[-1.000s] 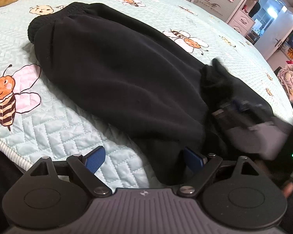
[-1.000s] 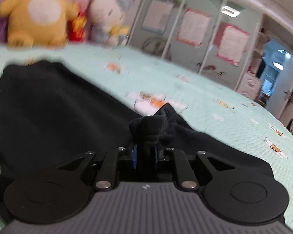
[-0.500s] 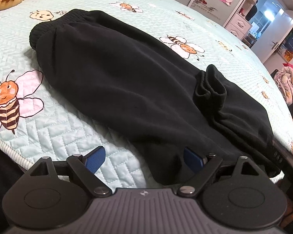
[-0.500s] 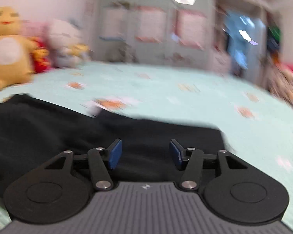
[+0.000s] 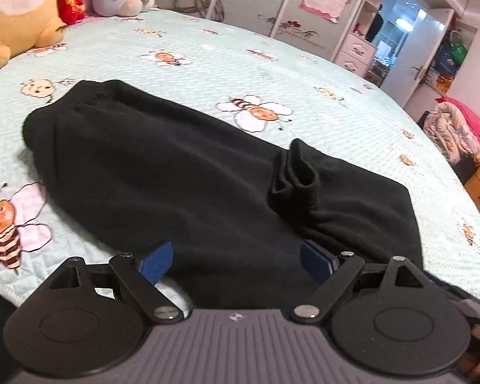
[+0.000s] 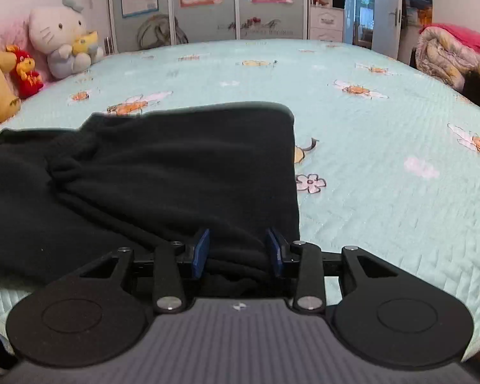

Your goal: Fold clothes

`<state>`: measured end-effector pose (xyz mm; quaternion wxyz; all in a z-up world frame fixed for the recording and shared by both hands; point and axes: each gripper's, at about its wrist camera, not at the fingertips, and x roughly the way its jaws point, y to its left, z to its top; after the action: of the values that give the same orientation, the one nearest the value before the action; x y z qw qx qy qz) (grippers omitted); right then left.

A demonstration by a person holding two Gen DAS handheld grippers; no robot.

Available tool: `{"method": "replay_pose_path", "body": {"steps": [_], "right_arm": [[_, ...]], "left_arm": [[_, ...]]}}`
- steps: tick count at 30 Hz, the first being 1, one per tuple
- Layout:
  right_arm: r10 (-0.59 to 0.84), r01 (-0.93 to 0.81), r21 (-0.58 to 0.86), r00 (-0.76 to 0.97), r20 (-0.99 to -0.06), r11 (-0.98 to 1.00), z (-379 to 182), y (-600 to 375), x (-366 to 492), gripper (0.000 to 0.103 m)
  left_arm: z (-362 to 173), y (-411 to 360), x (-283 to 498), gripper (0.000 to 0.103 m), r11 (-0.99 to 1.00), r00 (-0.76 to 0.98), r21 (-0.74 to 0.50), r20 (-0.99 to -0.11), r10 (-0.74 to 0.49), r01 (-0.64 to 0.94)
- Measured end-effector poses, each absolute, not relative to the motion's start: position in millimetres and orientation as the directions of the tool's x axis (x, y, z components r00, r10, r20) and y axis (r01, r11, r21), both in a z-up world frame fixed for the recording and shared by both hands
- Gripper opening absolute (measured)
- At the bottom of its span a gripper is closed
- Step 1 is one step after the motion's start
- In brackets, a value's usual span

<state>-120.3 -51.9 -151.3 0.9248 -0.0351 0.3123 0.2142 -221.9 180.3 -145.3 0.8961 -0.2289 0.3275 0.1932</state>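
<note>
Black trousers (image 5: 176,172) lie folded across the pale green bee-print bed (image 5: 304,73), waistband at the far left. A cuff (image 5: 296,176) rests bunched on top of them. My left gripper (image 5: 235,256) hangs open and wide over the cloth's near edge, gripping nothing. In the right wrist view the trousers (image 6: 176,172) end in a straight fold on the right. My right gripper (image 6: 237,252) sits at the near corner of that fold. Its jaws are closing with black cloth between the blue pads (image 6: 201,251), and no firm pinch shows.
Plush toys (image 5: 16,16) line the bed's far left side, with a white one (image 6: 60,44) among them. Wardrobe doors (image 6: 208,3) stand behind the bed. A bundled quilt (image 6: 448,54) lies off its right side. The bed's near edge runs just under both grippers.
My right gripper let go of the cuff, which now lies on the trousers, and swung right to the folded end. My left gripper rose a little and stayed open.
</note>
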Motion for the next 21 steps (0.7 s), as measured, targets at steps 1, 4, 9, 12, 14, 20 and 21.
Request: {"method": "replay_pose_path", "body": {"steps": [1, 4, 9, 12, 14, 20, 21], "right_arm": [[0.386, -0.418, 0.082, 0.721, -0.575, 0.905, -146, -54, -124, 0.039], [0.431, -0.446, 0.088, 0.769, -0.471, 0.891, -122, -48, -129, 0.043], [0.384, -0.428, 0.03, 0.775, -0.503, 0.903, -128, -25, -102, 0.064], [0.385, -0.408, 0.085, 0.745, -0.545, 0.909, -146, -33, -103, 0.063], [0.393, -0.409, 0.095, 0.746, -0.537, 0.907, -152, -39, -108, 0.063], [0.398, -0.394, 0.114, 0.784, -0.476, 0.912, -143, -41, -123, 0.064], [0.396, -0.397, 0.106, 0.785, -0.477, 0.912, -142, -39, -124, 0.064]], "left_arm": [[-146, 183, -224, 0.09, 0.814, 0.706, -0.282, -0.678, 0.205, -0.507], [-149, 198, -228, 0.09, 0.785, 0.691, -0.287, -0.684, 0.233, -0.549], [-154, 258, -249, 0.09, 0.651, 0.682, -0.383, -0.67, 0.292, -0.655], [-165, 306, -267, 0.09, 0.53, 0.657, -0.443, -0.677, 0.33, -0.723], [-176, 338, -276, 0.09, 0.457, 0.644, -0.478, -0.684, 0.341, -0.75], [-212, 408, -278, 0.092, 0.258, 0.725, -0.678, -0.634, 0.27, -0.688], [-216, 415, -274, 0.096, 0.244, 0.749, -0.709, -0.609, 0.261, -0.662]]}}
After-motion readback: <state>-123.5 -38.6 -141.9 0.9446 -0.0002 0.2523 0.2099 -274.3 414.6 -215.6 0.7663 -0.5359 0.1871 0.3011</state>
